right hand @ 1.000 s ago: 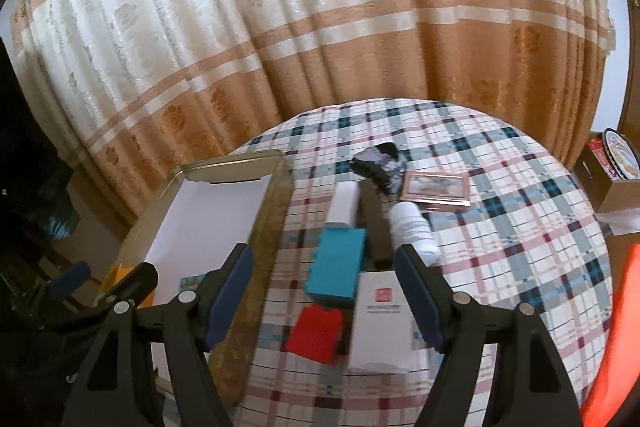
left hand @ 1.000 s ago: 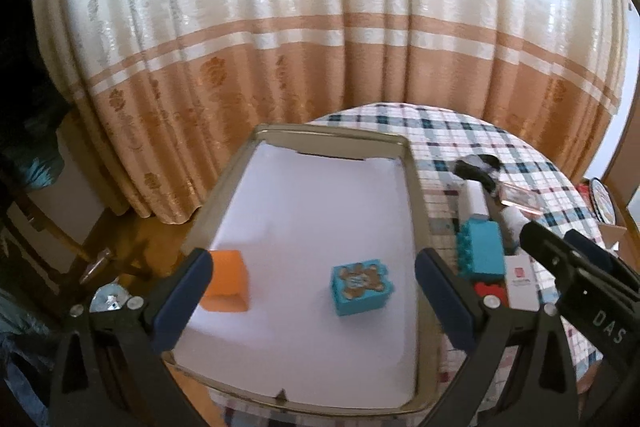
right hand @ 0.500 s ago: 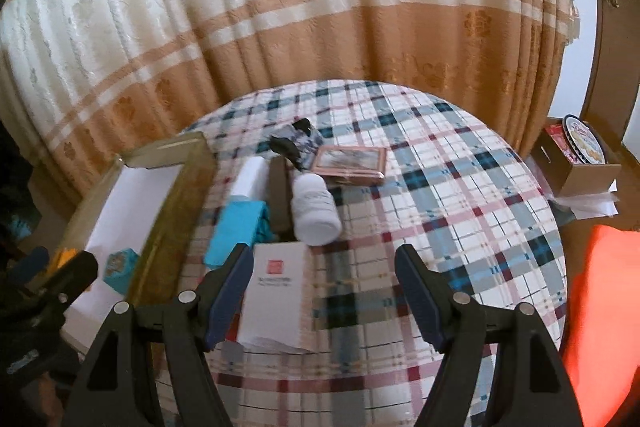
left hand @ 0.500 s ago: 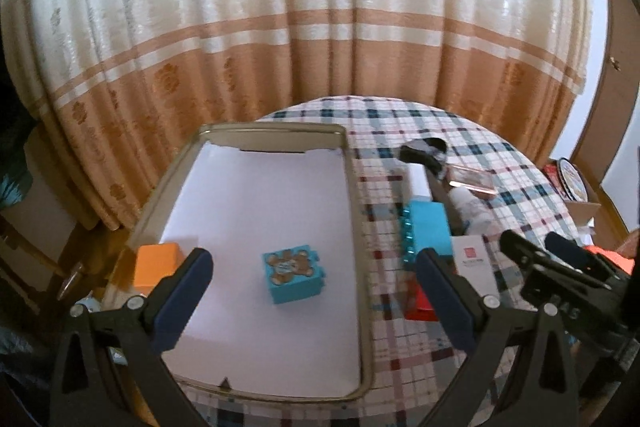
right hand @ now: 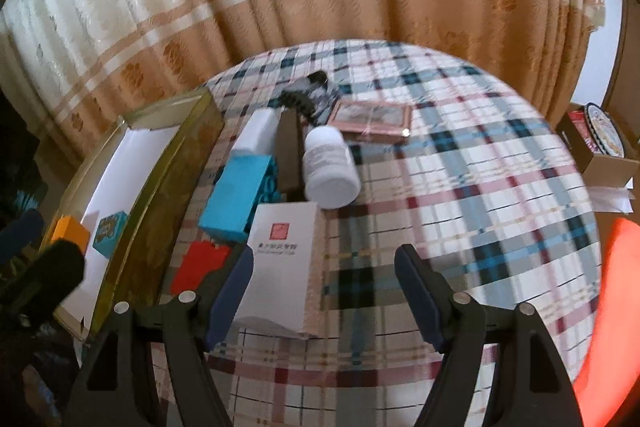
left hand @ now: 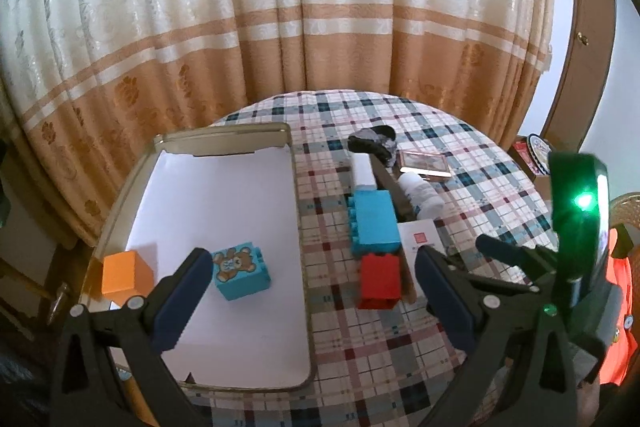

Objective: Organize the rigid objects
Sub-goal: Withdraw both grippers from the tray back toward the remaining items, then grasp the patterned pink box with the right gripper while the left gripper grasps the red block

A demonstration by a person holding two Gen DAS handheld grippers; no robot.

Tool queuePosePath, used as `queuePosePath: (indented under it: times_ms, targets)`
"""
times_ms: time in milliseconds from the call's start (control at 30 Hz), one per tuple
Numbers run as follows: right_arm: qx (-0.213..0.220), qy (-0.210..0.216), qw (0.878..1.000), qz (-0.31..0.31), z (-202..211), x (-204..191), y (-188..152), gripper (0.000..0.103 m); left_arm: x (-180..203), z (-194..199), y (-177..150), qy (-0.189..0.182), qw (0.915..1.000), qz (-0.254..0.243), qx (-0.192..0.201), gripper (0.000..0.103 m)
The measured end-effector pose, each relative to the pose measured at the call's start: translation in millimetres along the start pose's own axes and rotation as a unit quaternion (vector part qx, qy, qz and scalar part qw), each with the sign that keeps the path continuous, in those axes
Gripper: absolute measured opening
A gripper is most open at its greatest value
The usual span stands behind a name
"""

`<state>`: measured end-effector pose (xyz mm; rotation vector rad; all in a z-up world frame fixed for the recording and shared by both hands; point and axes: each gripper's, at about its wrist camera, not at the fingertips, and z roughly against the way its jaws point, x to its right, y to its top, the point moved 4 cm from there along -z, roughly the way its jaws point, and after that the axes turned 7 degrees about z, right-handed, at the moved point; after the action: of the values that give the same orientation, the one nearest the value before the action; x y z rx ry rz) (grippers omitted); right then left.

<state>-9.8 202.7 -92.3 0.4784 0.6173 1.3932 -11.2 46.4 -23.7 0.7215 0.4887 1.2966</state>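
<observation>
**Blocks in tray, clutter on plaid cloth**

Tray (left hand: 297, 211): shallow, brassy metal rim, white paper liner. Inside, near its front-left corner: orange cube (left hand: 126, 277), plain matte faces; beside it a teal studded block (left hand: 241, 271) with a bear print on top, sitting slightly askew.

On the checked tablecloth (left hand: 472, 163) just right of the tray: long teal studded brick (left hand: 376, 223), red brick (left hand: 379, 281) touching its near end, white card box (right hand: 282, 263) with red seal, white cylindrical bottle (right hand: 329, 167) lying on its side, dark brown bar (right hand: 289, 151), pink framed picture (right hand: 374, 118).

Left gripper (left hand: 312, 301): fingers spread wide, holding nothing, above the tray's near edge. Right gripper (right hand: 325, 291): fingers spread, empty, over the card box.
</observation>
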Motion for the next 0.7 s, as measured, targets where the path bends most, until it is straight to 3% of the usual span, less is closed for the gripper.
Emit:
queuePosePath:
  times_ms: [233, 300, 400, 533, 700]
  targets:
    - [-0.014, 0.022, 1.0, 0.017, -17.1, -11.5, 2.9, 0.075, 3.6, -4.3, -4.3, 0.001, 0.9999, -0.004, -0.014, 0.102]
    - [-0.033, 0.014, 0.999, 0.029, -25.6, -15.0, 1.9, 0.075, 6.7, -3.8, -5.6, -0.002, 0.9998, -0.008, -0.016, 0.102]
    - [-0.027, 0.004, 0.999, 0.039, -25.1, -14.2, 0.7, 0.075, 6.0, -4.0, -6.2, -0.006, 0.9998, -0.007, -0.018, 0.102]
    - [-0.022, -0.015, 0.999, 0.036, -22.5, -4.2, 1.1, 0.044, 3.1, -7.0, -6.1, -0.016, 0.9994, 0.008, -0.029, 0.102]
    - [-0.022, -0.039, 0.999, 0.019, -17.4, 21.4, -0.9, 0.036, 9.3, -8.2, -6.5, -0.021, 0.9993, 0.006, -0.029, 0.102]
